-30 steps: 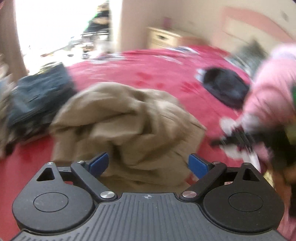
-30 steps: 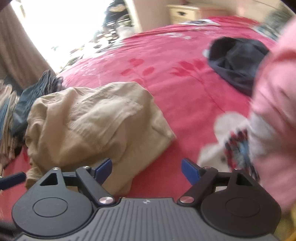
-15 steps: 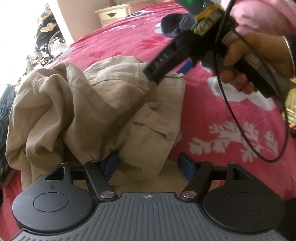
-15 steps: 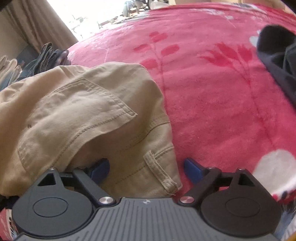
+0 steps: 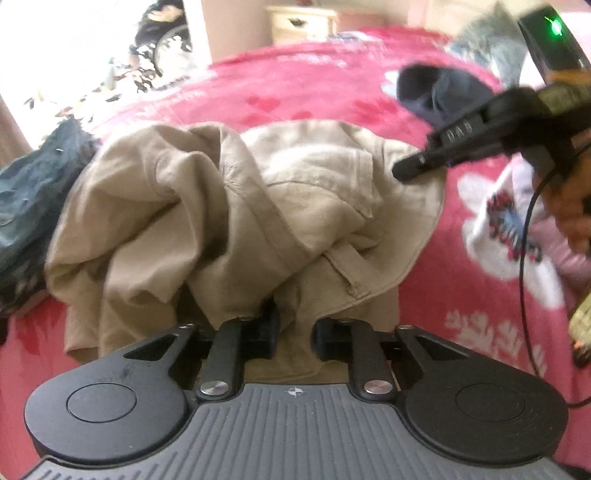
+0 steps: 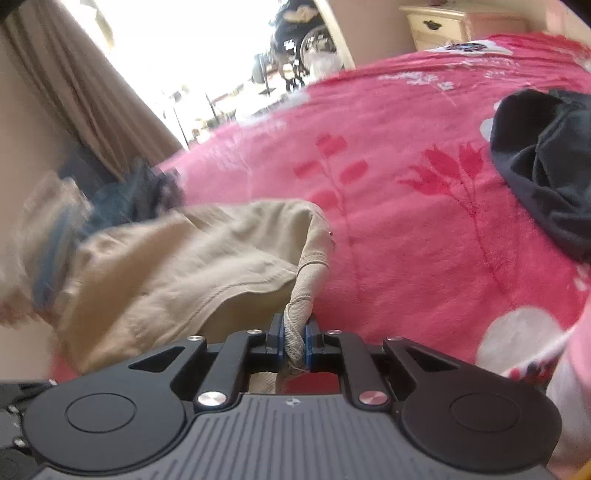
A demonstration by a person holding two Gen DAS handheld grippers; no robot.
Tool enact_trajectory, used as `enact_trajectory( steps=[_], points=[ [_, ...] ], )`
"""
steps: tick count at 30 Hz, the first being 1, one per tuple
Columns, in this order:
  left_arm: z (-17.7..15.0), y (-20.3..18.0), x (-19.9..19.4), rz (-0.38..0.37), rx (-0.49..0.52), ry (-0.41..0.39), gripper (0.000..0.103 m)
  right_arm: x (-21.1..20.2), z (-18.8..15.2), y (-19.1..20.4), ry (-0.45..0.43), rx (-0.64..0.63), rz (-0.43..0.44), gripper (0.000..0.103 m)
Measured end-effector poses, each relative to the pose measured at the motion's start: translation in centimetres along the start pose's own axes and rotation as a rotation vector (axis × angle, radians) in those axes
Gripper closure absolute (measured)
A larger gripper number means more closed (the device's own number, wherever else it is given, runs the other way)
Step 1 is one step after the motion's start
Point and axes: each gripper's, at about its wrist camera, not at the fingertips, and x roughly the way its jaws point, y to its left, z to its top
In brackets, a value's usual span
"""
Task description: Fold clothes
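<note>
Crumpled tan trousers (image 5: 240,206) lie on a red floral bedspread (image 5: 295,96). My left gripper (image 5: 294,334) is shut on a thick fold of the trousers at their near edge. My right gripper (image 6: 294,341) is shut on the trousers' waistband edge (image 6: 299,325), which is bunched between the blue pads and lifted. In the left wrist view the right gripper (image 5: 443,151) reaches in from the right over the trousers' far corner. The trousers also show in the right wrist view (image 6: 177,266).
A dark garment (image 5: 436,92) lies on the bedspread far right, also in the right wrist view (image 6: 546,162). Dark clothes (image 5: 33,192) are piled at the left. A white and pink garment (image 5: 517,229) lies at the right. A cream nightstand (image 6: 443,26) and curtain (image 6: 85,92) stand behind.
Both grippers closed from open onto the tan trousers. The right gripper has lifted the waistband edge and swung its view toward the window.
</note>
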Motion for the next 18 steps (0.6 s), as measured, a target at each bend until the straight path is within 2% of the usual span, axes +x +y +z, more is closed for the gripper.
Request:
enact_trajectory(
  steps=[2,9,16,18],
  points=[
    [0.1,0.5,-2.3,-0.012,-0.032,-0.036,0.087,-2.3,0.0,0.7,-0.055,0.04,0.076,0.091],
    [0.3,3.2,-11.2,-0.09,-0.141,-0.174,0.089,-9.3,2.0,5.0,-0.226,0.054,0.276,0.091],
    [0.5,4.7,-18.6,-0.24,-0.278,-0.332,0.092,-16.9,5.7,8.3,-0.369,0.045,0.436,0.091],
    [0.8,4.5,-20.5,-0.286,-0.296,-0.39,0.093,-19.4,6.4,9.3,-0.409,0.022,0.457,0.091]
  ],
)
